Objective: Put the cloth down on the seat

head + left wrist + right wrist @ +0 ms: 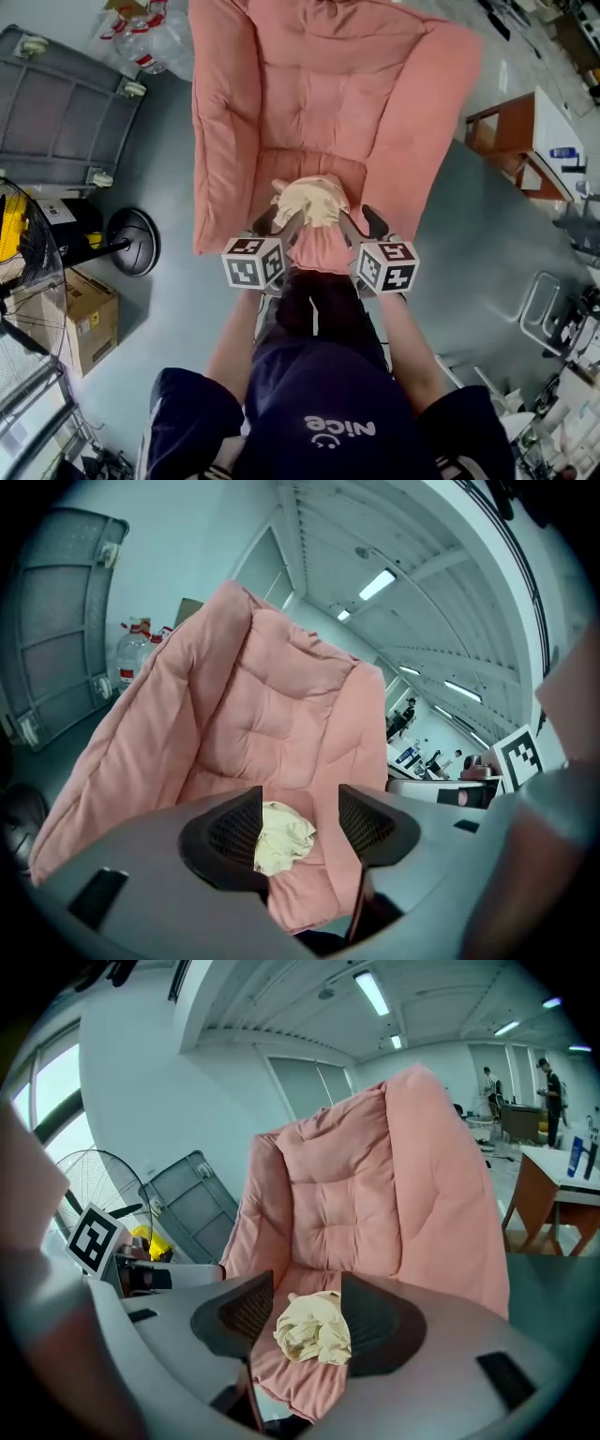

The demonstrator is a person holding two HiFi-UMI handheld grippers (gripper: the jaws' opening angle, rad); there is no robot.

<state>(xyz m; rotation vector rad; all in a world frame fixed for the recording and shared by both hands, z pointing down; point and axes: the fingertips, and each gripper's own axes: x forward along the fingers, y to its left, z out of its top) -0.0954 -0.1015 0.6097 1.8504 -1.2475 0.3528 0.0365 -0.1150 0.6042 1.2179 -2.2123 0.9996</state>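
On the seat, near its front edge, the cloth lies crumpled. Above that edge the left gripper and right gripper hang side by side, jaws apart, holding nothing.

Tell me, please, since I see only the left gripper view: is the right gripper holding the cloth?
Observer: No. The right gripper has its jaws apart, and the cloth lies crumpled on the seat beyond them, untouched.
Operator: Thank you. Where does the cloth lie from above?
Observer: In the head view it lies near the seat's front edge, between the left gripper and the right gripper.
Operator: Is anything on the floor by the chair?
Observer: A fan stands on the person's left, with a box beside it.
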